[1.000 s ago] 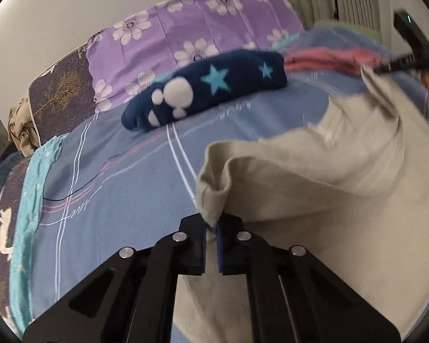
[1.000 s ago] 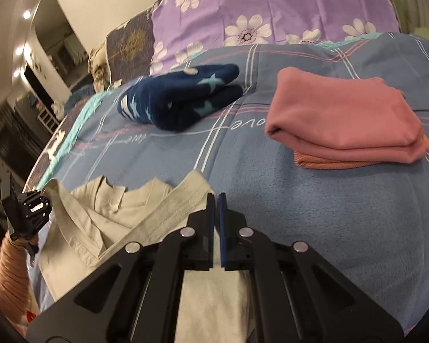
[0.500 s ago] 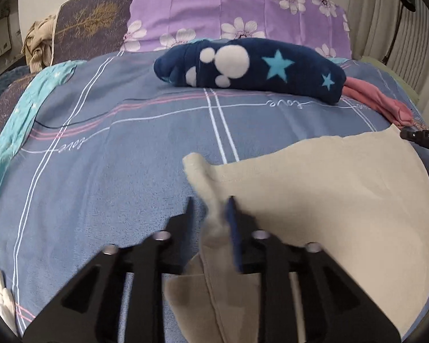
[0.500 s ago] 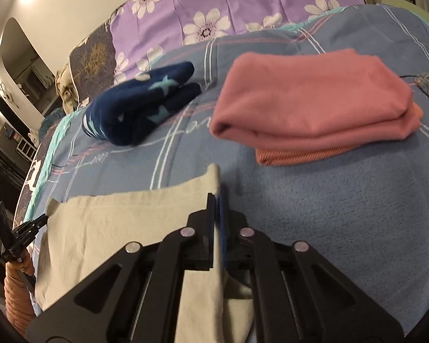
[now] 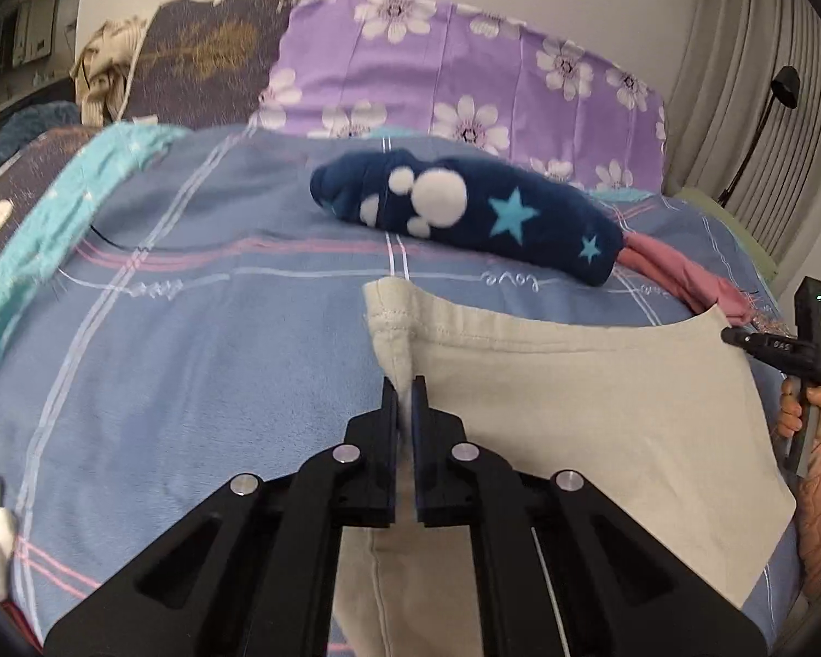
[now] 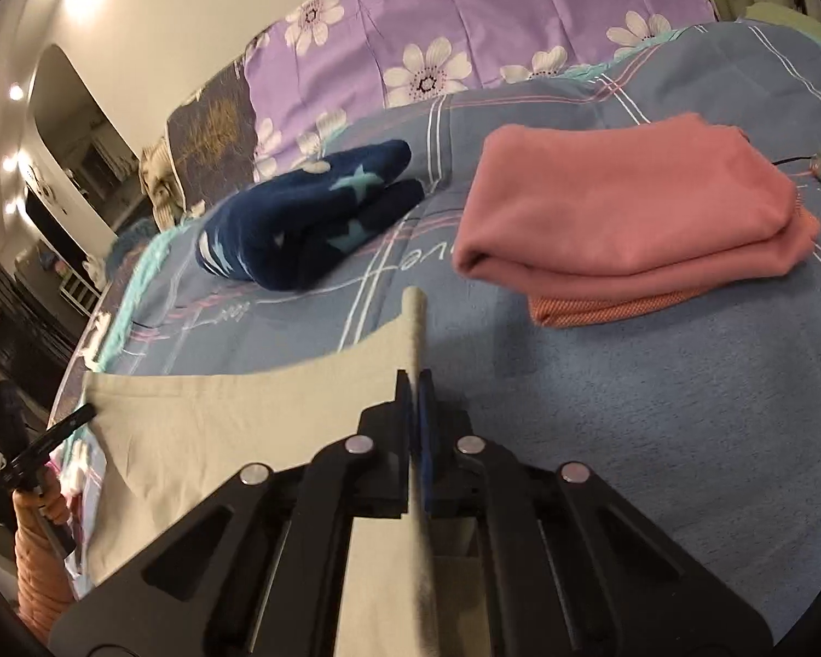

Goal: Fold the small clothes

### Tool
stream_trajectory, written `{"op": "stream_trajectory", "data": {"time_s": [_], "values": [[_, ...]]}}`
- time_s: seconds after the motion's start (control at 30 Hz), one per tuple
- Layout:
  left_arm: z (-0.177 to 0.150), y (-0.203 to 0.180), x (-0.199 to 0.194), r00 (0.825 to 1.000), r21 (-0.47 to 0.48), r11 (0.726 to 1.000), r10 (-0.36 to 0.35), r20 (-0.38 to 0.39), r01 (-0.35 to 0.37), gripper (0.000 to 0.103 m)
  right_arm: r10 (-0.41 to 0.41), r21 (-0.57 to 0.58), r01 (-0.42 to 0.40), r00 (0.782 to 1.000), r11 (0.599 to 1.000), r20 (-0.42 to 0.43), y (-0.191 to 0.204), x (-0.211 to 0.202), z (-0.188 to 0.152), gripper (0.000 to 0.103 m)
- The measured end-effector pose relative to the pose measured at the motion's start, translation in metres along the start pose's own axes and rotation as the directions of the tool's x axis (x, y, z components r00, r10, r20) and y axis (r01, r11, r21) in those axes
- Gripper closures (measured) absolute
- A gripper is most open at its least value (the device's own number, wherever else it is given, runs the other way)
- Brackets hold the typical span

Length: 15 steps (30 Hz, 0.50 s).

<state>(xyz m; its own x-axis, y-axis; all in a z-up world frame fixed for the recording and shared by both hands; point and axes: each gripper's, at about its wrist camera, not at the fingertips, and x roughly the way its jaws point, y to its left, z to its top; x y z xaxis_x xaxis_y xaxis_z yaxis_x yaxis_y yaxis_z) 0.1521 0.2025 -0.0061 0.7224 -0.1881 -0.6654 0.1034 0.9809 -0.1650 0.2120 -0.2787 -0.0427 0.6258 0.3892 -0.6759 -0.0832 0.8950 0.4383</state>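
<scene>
A: What holds what on the bed (image 5: pixel 191 372)?

B: No containers show. The blue plaid blanket (image 6: pixel 657 410) carries everything: a beige garment (image 5: pixel 574 410) spread across its near part, a rolled navy fleece with stars (image 5: pixel 465 219) farther back, and a folded pink garment (image 6: pixel 629 208) stacked on a folded orange one (image 6: pixel 602 309).

A: And the beige piece itself?

B: Plain light cloth with a stitched hem along its far edge, stretched between both sets of tongs. The left tongs (image 5: pixel 405 388) are clenched on its left hemmed corner, which bunches and stands up above the fingers. The right tongs (image 6: pixel 413 383) are clamped on the opposite corner; a narrow strip of cloth rises past the fingertips.

A: Anything behind?

B: A purple pillow with white flowers (image 5: pixel 465 71) and a dark one with a tree print (image 5: pixel 208 55) stand at the head of the bed. In the left wrist view the pink garment's end shows just behind the navy roll.
</scene>
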Motion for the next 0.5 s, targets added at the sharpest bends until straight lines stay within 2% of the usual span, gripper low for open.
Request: {"op": "stream_trajectory", "data": {"time_s": [0.03, 0.07, 0.1, 0.13, 0.17, 0.2, 0.3, 0.33, 0.4, 0.43, 0.5], "values": [[0.001, 0.000, -0.003, 1.000, 0.005, 1.000, 0.008, 0.003, -0.008, 0.098, -0.008, 0.003, 0.008, 1.000, 1.000, -0.006, -0.001, 0.003, -0.001, 0.100], [0.002, 0.000, -0.002, 1.000, 0.016, 0.999, 0.029, 0.005, -0.029, 0.093, -0.023, 0.014, 0.023, 1.000, 1.000, -0.013, -0.004, 0.008, -0.003, 0.100], [0.001, -0.001, 0.004, 0.995, 0.037, 0.995, 0.095, -0.001, -0.095, 0.086, -0.032, 0.025, 0.033, 0.999, 0.999, -0.020, -0.006, 0.011, -0.004, 0.099], [-0.001, 0.001, 0.008, 0.990, 0.045, 0.990, 0.138, -0.010, -0.137, 0.064, -0.043, 0.051, 0.045, 0.999, 0.998, -0.029, -0.011, 0.016, -0.007, 0.094], [-0.005, 0.005, 0.012, 0.986, 0.047, 0.985, 0.168, -0.020, -0.167, 0.054, -0.042, 0.069, 0.044, 0.999, 0.997, -0.031, -0.015, 0.017, -0.009, 0.091], [-0.010, 0.009, 0.018, 0.984, 0.030, 0.985, 0.172, -0.045, -0.171, 0.054, -0.028, 0.095, 0.031, 0.999, 0.995, -0.034, -0.020, 0.016, -0.012, 0.089], [-0.024, 0.016, 0.021, 0.988, -0.023, 0.994, 0.101, -0.114, -0.104, 0.054, -0.027, 0.088, 0.029, 0.999, 0.996, -0.022, -0.026, 0.004, -0.016, 0.086], [-0.033, 0.015, 0.022, 0.987, -0.012, 0.996, 0.090, -0.134, -0.092, 0.053, -0.035, 0.080, 0.036, 0.999, 0.996, -0.016, -0.027, -0.001, -0.017, 0.082], [-0.047, 0.008, 0.028, 0.977, 0.044, 0.992, 0.123, -0.175, -0.117, 0.053, -0.044, 0.071, 0.045, 0.999, 0.997, -0.011, -0.030, -0.011, -0.019, 0.080], [-0.058, 0.003, 0.032, 0.964, 0.098, 0.982, 0.181, -0.193, -0.165, 0.053, -0.045, 0.061, 0.046, 0.999, 0.997, -0.011, -0.031, -0.019, -0.021, 0.080], [-0.068, -0.005, 0.026, 0.957, 0.151, 0.961, 0.252, -0.144, -0.230, 0.051, -0.057, 0.035, 0.057, 0.998, 0.998, -0.009, -0.035, -0.029, -0.024, 0.080]]}}
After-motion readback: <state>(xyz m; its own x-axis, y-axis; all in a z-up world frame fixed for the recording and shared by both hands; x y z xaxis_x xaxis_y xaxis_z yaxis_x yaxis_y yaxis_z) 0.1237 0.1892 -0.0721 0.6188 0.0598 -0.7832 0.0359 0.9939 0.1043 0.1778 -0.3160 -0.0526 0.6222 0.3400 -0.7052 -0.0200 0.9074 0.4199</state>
